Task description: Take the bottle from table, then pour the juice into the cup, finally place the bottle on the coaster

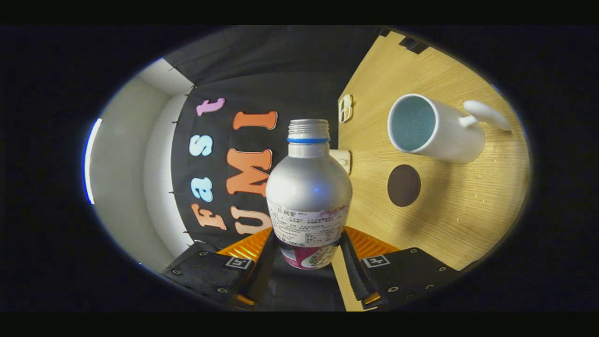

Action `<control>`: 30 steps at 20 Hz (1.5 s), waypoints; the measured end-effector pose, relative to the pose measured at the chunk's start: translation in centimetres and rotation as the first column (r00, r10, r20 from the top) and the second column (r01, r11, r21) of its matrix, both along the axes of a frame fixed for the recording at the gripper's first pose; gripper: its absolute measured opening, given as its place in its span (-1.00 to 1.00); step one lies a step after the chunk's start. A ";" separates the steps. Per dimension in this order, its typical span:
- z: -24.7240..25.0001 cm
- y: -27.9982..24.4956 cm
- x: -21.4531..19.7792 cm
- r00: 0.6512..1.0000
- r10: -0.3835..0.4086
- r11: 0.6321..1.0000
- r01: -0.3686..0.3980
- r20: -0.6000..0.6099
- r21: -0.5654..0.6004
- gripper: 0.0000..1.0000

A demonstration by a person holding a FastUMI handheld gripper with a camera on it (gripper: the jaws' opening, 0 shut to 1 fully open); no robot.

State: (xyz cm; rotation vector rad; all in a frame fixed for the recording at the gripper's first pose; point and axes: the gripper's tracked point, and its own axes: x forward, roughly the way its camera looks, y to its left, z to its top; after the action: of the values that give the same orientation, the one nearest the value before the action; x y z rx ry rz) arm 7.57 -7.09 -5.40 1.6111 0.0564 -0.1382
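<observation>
Hand-held gripper [309,252] clamps bottle [309,196], view rolled. Cup [433,128] ahead-right; tilt slowly, neck over rim, clear of coaster [404,185].

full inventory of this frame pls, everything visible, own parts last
bottle: 1, silver metal with blue neck ring and a label, cap off, held between the fingers, rolled sideways relative to the table
cup: 1, white mug with pale blue inside, handle on the far side from the bottle, on the table
coaster: 1, dark brown round, on the table between the bottle and the cup
table: 1, light wood grain
small fittings: 2, cream, where the table meets the booth wall
tool: 1, both fingers pressing the bottle's lower body
</observation>
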 end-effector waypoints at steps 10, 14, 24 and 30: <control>0.9 -1.4 1.6 0.999 -0.050 0.984 0.051 -0.014 0.173 0.41; 0.9 -1.8 1.6 0.998 -0.063 0.968 0.067 -0.025 0.242 0.42; 0.8 -1.4 2.3 0.998 -0.059 0.943 0.068 -0.038 0.327 0.42; 0.9 -1.6 2.4 0.998 -0.056 0.938 0.067 -0.041 0.340 0.42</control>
State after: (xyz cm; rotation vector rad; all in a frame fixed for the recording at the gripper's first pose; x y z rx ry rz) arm 9.99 -8.67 -4.45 1.9599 0.0554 -0.2103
